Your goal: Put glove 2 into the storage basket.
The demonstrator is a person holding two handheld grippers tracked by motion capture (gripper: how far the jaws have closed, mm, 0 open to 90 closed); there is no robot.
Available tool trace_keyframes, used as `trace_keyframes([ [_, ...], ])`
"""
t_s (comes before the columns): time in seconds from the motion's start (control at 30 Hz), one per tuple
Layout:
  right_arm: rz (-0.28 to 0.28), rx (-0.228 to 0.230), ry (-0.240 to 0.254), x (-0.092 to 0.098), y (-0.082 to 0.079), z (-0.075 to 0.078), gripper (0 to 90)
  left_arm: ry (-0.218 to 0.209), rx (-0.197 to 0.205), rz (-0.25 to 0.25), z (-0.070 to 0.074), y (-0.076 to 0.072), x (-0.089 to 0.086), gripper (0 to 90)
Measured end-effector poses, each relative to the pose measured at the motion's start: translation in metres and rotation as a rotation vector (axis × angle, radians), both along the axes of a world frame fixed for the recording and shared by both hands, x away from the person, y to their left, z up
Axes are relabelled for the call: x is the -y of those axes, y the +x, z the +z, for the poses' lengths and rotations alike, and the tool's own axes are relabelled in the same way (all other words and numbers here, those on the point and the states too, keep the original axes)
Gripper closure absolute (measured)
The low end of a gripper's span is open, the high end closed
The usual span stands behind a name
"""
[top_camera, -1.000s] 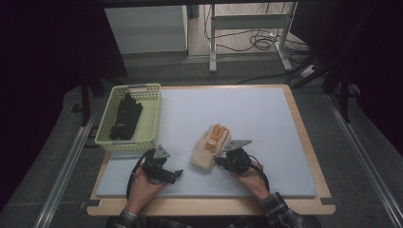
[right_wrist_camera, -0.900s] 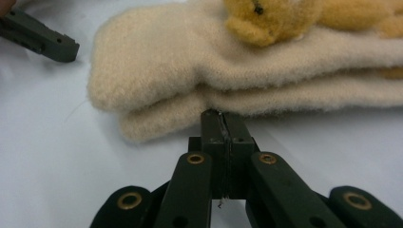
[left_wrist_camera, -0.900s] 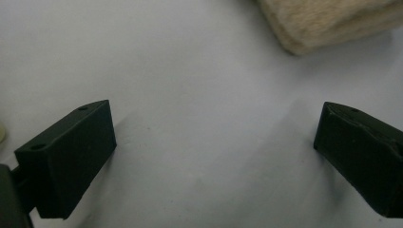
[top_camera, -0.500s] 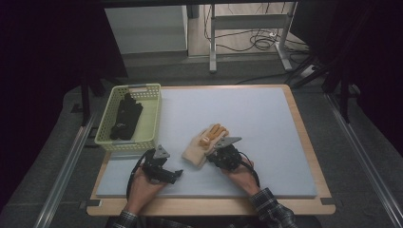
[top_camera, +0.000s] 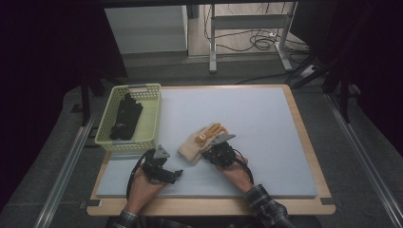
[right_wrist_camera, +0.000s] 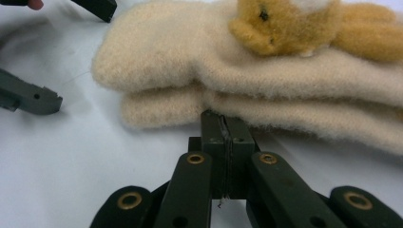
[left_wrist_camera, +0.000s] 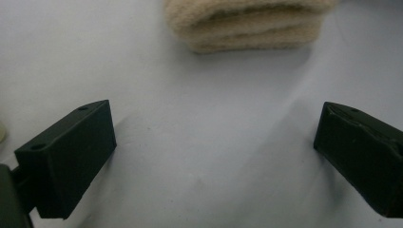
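The pair of fuzzy cream gloves (right_wrist_camera: 266, 90), stacked, soft and nappy with a tawny plush bear on top, lies just right of the yellow lattice basket (top_camera: 151, 118). My right gripper (right_wrist_camera: 224, 124) is pressed closed against their edge; my left gripper (left_wrist_camera: 214, 156) gapes wide, holding nothing.

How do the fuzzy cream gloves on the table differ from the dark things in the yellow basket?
The cream gloves are pale and fluffy with orange fingers; the dark items are black, too dim to identify. The cream gloves lie stacked on the blue mat, with the right gripper shut against their edge; the dark items sit inside the yellow basket, away from both grippers. Both lie on the table's left half.
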State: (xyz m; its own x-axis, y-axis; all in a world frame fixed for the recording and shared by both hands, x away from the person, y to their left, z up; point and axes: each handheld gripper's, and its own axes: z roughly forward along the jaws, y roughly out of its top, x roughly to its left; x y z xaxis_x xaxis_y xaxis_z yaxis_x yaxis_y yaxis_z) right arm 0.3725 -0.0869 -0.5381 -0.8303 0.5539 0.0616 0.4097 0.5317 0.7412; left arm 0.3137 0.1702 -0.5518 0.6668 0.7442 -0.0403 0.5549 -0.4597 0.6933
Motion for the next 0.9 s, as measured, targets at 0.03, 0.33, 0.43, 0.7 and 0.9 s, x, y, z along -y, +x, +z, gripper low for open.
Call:
trace_keyframes([
  [0.03,0.0,0.002,-0.002,-0.001,0.0,0.0,88.0,0.0,0.0,0.0,0.0,0.0,0.0,0.2],
  [0.33,0.006,0.015,-0.012,-0.004,0.0,0.001,83.2,0.0,0.0,0.0,0.0,0.0,0.0,0.2],
  [0.43,0.015,0.018,-0.022,-0.002,-0.002,0.003,74.6,-0.001,0.0,0.0,0.0,0.0,0.0,0.1],
  [0.7,-0.012,0.041,0.008,0.018,-0.007,0.015,61.6,0.0,0.0,0.0,0.0,0.0,0.0,0.1],
  [0.9,-0.026,0.068,-0.011,0.036,-0.011,0.022,43.4,0.0,0.0,0.0,0.0,0.0,0.0,0.1],
])
